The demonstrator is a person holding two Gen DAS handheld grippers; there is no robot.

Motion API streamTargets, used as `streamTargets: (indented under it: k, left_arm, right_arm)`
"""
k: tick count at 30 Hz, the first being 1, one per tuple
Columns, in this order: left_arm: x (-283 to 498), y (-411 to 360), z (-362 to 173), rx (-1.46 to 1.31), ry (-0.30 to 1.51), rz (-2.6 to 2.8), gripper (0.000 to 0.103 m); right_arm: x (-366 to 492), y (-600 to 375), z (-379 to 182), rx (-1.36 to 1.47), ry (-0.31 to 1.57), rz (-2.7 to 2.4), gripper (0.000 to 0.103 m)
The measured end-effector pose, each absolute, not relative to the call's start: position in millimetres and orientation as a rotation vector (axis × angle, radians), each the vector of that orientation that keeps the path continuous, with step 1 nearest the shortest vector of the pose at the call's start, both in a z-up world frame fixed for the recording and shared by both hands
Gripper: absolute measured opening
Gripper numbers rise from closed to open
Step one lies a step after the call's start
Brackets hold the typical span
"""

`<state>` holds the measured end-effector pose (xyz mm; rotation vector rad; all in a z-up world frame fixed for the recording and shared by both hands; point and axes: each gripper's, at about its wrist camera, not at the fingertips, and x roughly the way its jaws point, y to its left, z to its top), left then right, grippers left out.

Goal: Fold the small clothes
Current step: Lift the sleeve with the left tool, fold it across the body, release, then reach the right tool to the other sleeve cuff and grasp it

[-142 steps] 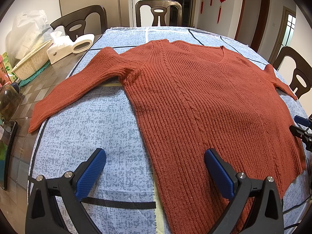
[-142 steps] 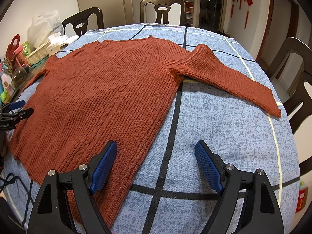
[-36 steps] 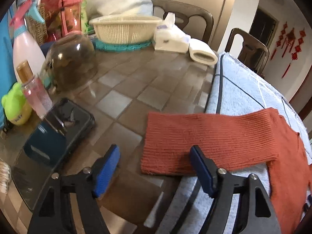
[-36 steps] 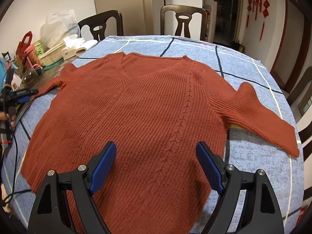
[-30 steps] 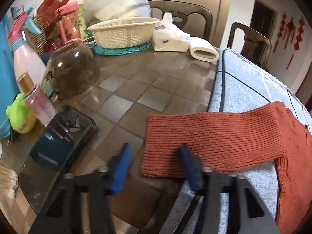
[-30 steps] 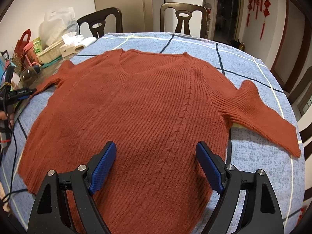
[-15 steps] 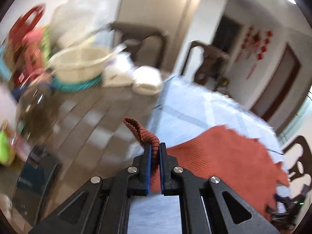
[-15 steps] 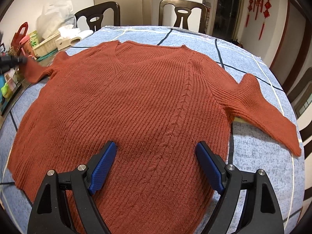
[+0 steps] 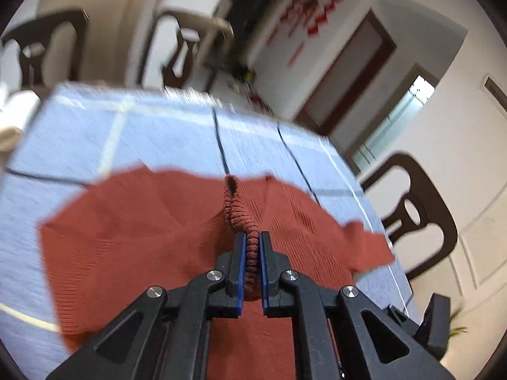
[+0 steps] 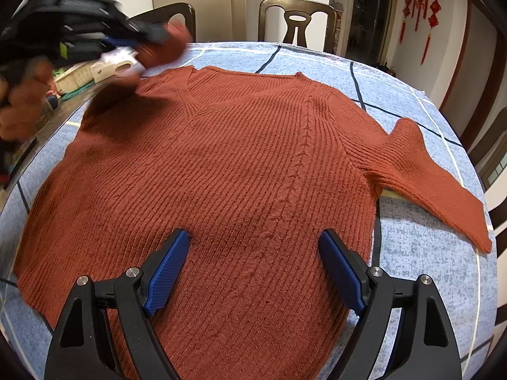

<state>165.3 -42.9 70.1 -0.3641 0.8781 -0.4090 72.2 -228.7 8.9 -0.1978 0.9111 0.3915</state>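
A rust-red ribbed sweater (image 10: pixel 240 164) lies flat, front up, on the blue-grey table cover (image 10: pixel 421 253). My left gripper (image 9: pixel 252 237) is shut on the cuff of the sweater's left sleeve (image 9: pixel 236 212) and holds it lifted over the sweater's body (image 9: pixel 142 231). In the right wrist view the left gripper (image 10: pixel 149 36) is at the far left, blurred, with the sleeve (image 10: pixel 164 47) raised above the shoulder. My right gripper (image 10: pixel 253 253) is open and empty, hovering over the sweater's lower body. The right sleeve (image 10: pixel 434 177) lies spread out to the right.
Dark wooden chairs (image 10: pixel 296 19) stand around the table. A white basket (image 10: pixel 74 76) and a tissue box (image 10: pixel 115 65) sit on the bare tabletop at the far left. Another chair (image 9: pixel 415 209) stands at the right edge in the left wrist view.
My left gripper closed on the left sleeve cuff, lifted it off the bare tabletop and swung it inward over the sweater. My right gripper stayed open over the lower body.
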Motion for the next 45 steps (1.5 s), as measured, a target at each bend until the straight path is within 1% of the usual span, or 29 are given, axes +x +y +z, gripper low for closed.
streamTargets:
  k: [2,3,4,6,8,12,17,18,23,28,33,35,37,38,40,42,45]
  left_arm:
    - [160.1,-41.0,65.4,-0.378,0.894,-0.450,0.013]
    - [154.2,-35.7,69.1,-0.378,0.873,-0.456,0.017]
    - [147.4,-25.7,77.5,-0.377,0.838,-0.446,0.027]
    - [136.3,-5.8,91.0,-0.380,0.778,-0.410,0.037]
    - [124.4,24.8,97.9,-0.356,0.736,-0.319,0.038]
    - [128.4,59.9,73.4,-0.340,0.785,-0.183,0.038]
    - [124.7,58.1,25.6,-0.293,0.907,-0.138,0.037]
    - [122.7,55.9,21.8,-0.270,0.895,-0.133,0.037]
    - [111.7,49.0,33.2,-0.225,0.891,-0.129,0.037]
    - [76.8,32.5,50.7,-0.206,0.870,-0.180,0.038]
    - [64.7,7.0,38.2,-0.161,0.883,-0.209,0.038]
    - [63.7,4.5,36.3,-0.138,0.878,-0.197,0.040]
    - [62.3,3.9,36.0,-0.120,0.873,-0.182,0.044]
    - [64.3,4.6,36.1,-0.114,0.870,-0.171,0.044]
    - [65.6,5.5,37.2,-0.118,0.867,-0.155,0.045]
    - [65.9,5.1,39.1,-0.125,0.861,-0.150,0.045]
    - [67.3,0.3,41.5,-0.119,0.846,-0.145,0.049]
  right_arm:
    - [71.6,-228.7,8.7,-0.196,0.911,0.392,0.085]
    - [71.1,-229.0,8.8,-0.197,0.911,0.392,0.085]
    - [71.1,-229.2,8.8,-0.197,0.911,0.392,0.085]
    - [70.8,-229.2,8.8,-0.196,0.911,0.393,0.085]
    - [71.0,-229.4,8.8,-0.196,0.911,0.393,0.085]
    - [71.7,-229.5,9.0,-0.199,0.913,0.393,0.086]
    - [71.2,-229.5,9.1,-0.202,0.912,0.392,0.086]
    - [70.9,-229.8,9.3,-0.201,0.912,0.393,0.086]
    - [64.7,-232.8,16.5,-0.204,0.910,0.391,0.086]
    - [55.5,-256.2,32.4,-0.131,0.871,0.347,0.086]
    - [57.6,-287.0,34.2,-0.051,0.876,0.268,0.085]
    - [59.8,-299.4,35.4,-0.013,0.879,0.243,0.085]
    - [61.7,-309.4,38.4,0.025,0.873,0.218,0.084]
    - [62.6,-315.8,40.1,0.045,0.867,0.205,0.084]
    - [65.8,-331.0,42.2,0.094,0.859,0.170,0.080]
    - [69.4,-345.5,41.8,0.128,0.867,0.128,0.066]
    - [77.4,-366.8,37.4,0.199,0.890,0.073,0.064]
